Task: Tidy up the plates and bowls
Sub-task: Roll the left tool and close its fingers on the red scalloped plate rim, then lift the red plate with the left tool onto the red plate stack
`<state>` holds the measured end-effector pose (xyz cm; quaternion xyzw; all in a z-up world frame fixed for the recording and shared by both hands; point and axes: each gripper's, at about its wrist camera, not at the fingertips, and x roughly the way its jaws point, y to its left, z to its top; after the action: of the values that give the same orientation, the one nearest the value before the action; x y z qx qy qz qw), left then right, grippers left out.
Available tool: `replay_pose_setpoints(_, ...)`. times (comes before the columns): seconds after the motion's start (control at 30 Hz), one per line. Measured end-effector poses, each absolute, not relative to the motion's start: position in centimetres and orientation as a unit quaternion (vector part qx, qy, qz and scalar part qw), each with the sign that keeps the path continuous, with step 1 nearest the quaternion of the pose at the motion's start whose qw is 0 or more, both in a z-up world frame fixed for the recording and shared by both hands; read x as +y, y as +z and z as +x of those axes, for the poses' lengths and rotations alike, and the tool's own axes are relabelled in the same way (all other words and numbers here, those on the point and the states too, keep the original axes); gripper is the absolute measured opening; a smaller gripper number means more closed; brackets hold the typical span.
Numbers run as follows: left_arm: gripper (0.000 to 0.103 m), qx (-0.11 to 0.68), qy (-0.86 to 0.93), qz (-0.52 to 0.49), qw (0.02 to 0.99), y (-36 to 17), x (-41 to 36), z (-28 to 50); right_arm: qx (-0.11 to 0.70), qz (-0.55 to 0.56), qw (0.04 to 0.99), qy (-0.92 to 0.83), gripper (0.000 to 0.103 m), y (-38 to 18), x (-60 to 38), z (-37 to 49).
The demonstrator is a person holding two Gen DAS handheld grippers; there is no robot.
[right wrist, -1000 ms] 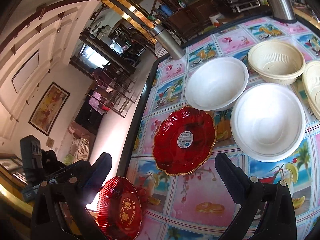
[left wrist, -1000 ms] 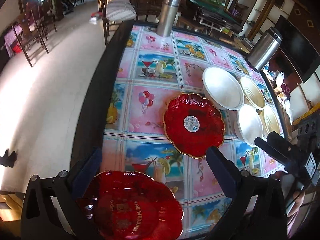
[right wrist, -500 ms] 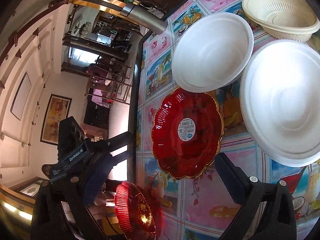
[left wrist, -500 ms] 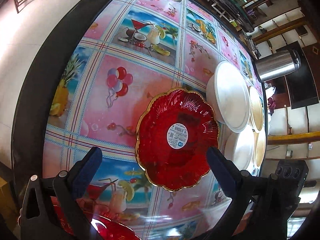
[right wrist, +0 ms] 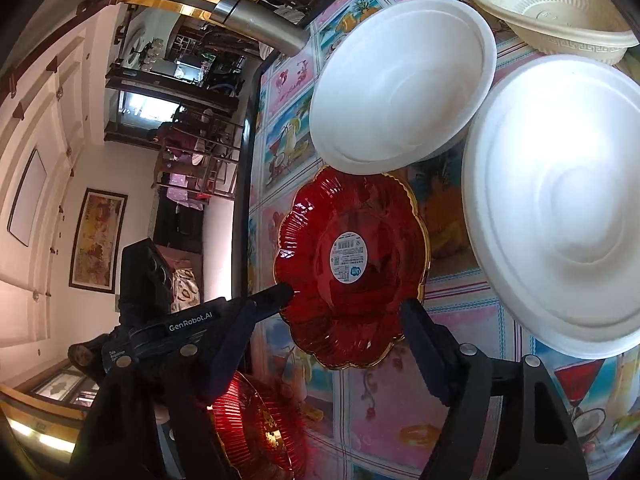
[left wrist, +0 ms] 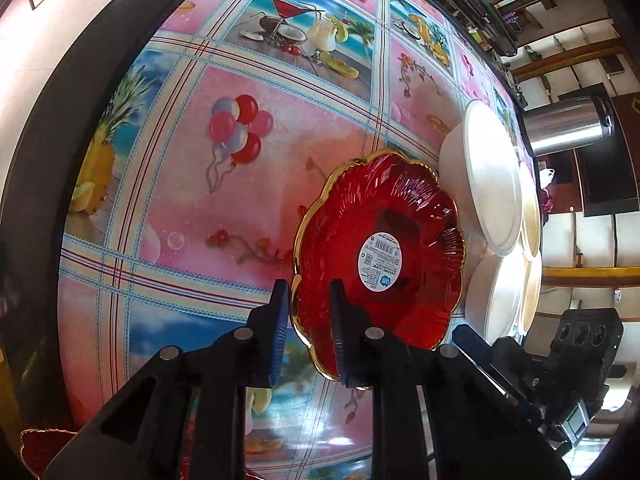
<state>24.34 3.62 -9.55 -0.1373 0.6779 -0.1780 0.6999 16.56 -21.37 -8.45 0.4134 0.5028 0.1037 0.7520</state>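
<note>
Tilting the left gripper [left wrist: 308, 320] steeply down at the near left rim of the red plate [left wrist: 400, 220], with the right gripper [right wrist: 332, 344] slanting down less sharply just beside it on the right. Closing the left jaws, now nearly together, on that gold-edged rim, one pad outside the edge and one on the ribbed inner surface. Closing the right jaws too, still standing wide, with the plate's near edge lying between them and neither pad seeming to press on it. Lying flat on the picture-printed tablecloth [left wrist: 240, 160], glossy and scalloped, showing a round white label [left wrist: 379, 262] at the centre. Sitting nearer, at the table's near left edge, a second red plate [right wrist: 248, 428]. Crowding the far right side, two white bowls [right wrist: 400, 80] and a cream bowl [right wrist: 552, 4].
</note>
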Motion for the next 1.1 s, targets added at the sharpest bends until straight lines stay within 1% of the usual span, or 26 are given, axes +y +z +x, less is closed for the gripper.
replay_pose_setpoints(0.07,0.017,0.679,-0.176,-0.138,0.700,-9.5,4.0,24.4,0.505,0.405,0.756,0.096,0.071,-8.5,-21.4,16.7)
replay_pose_setpoints(0.33,0.017,0.681,-0.173,-0.131,0.699,-9.7,3.9,24.6,0.509,0.379,0.770,0.067,0.072,-7.4,-21.9,16.4)
replay_pose_setpoints(0.5,0.017,0.682,-0.171,-0.131,0.699,-10.0,3.5,24.8,0.519,0.376,0.765,0.053,0.073,-8.2,-21.7,16.9)
replay_pose_setpoints(0.7,0.017,0.684,-0.171,-0.124,0.698,-10.1,3.2,24.8,0.526,0.383,0.759,0.030,0.069,-9.6,-22.4,17.7)
replay_pose_setpoints(0.77,0.017,0.683,-0.172,-0.119,0.700,-10.1,3.2,24.7,0.529,0.383,0.757,0.027,0.056,-9.9,-22.4,18.1)
replay_pose_setpoints(0.8,0.014,0.682,-0.171,-0.117,0.701,-10.1,3.3,24.7,0.531,0.380,0.757,0.026,0.053,-10.0,-22.3,18.3)
replay_pose_setpoints(0.83,0.008,0.681,-0.170,-0.116,0.702,-10.0,3.3,24.7,0.532,0.378,0.757,0.024,0.047,-10.1,-22.3,18.4)
replay_pose_setpoints(0.87,0.008,0.681,-0.170,-0.117,0.703,-10.0,3.4,24.7,0.535,0.374,0.758,0.021,0.041,-10.2,-22.2,18.5)
replay_pose_setpoints(0.9,0.008,0.680,-0.170,-0.116,0.704,-10.0,3.5,24.7,0.537,0.369,0.758,0.015,0.038,-10.4,-22.1,18.7)
replay_pose_setpoints(0.93,0.008,0.679,-0.168,-0.114,0.706,-9.9,3.6,24.7,0.537,0.366,0.760,0.010,0.032,-10.5,-22.1,18.8)
replay_pose_setpoints(0.97,0.006,0.677,-0.166,-0.111,0.708,-9.9,3.8,24.6,0.537,0.364,0.761,0.006,0.025,-10.6,-22.1,18.8)
replay_pose_setpoints(1.0,0.005,0.676,-0.164,-0.109,0.710,-9.9,3.9,24.6,0.536,0.361,0.763,0.001,0.020,-10.7,-22.1,18.9)
replay_pose_setpoints(1.03,0.005,0.676,-0.165,-0.110,0.710,-9.9,4.0,24.6,0.536,0.356,0.765,-0.004,0.012,-10.8,-22.1,18.9)
replay_pose_setpoints(1.07,0.005,0.676,-0.167,-0.110,0.709,-10.0,4.0,24.5,0.536,0.347,0.769,-0.007,0.007,-10.8,-21.9,18.9)
replay_pose_setpoints(1.1,0.005,0.676,-0.168,-0.110,0.709,-9.9,4.1,24.5,0.536,0.339,0.773,-0.010,0.006,-10.9,-21.8,18.9)
